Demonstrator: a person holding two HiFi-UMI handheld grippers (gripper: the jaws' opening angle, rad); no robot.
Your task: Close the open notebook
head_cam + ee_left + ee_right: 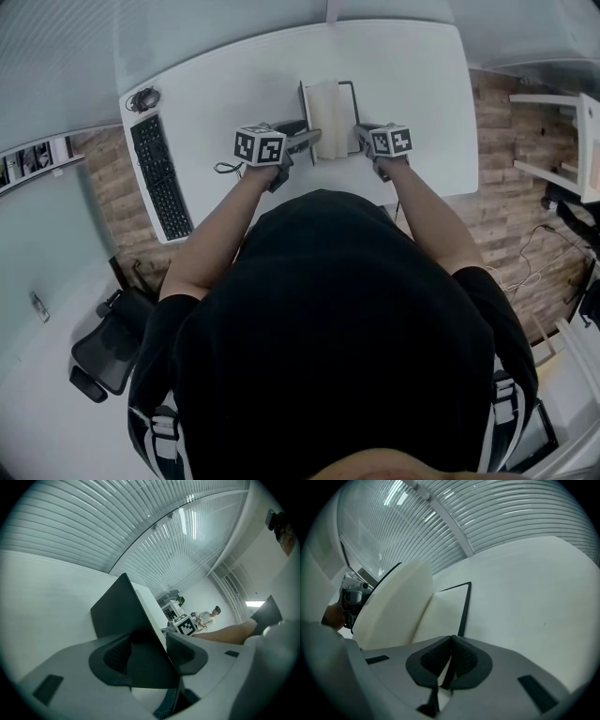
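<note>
On the white desk (pixel 412 84) the notebook (pixel 328 117) lies with its left half swung up. Its black left cover (pixel 119 616) stands steeply, between the jaws of my left gripper (pixel 147 653), which are wide open and not pressing on it. In the head view the left gripper (pixel 314 141) is at the notebook's left near corner. A cream block of pages (pixel 396 602) leans over the flat right page (pixel 440 616). My right gripper (pixel 451 660) is shut on the thin black right cover (pixel 465 606) at its near edge, where the head view shows the right gripper (pixel 361 139).
A black keyboard (pixel 161 178) lies along the desk's left edge, with a cable coil (pixel 142 97) behind it. An office chair (pixel 108 352) stands on the floor to the left. White frames (pixel 562 141) stand past the desk's right edge. Blinds fill the background.
</note>
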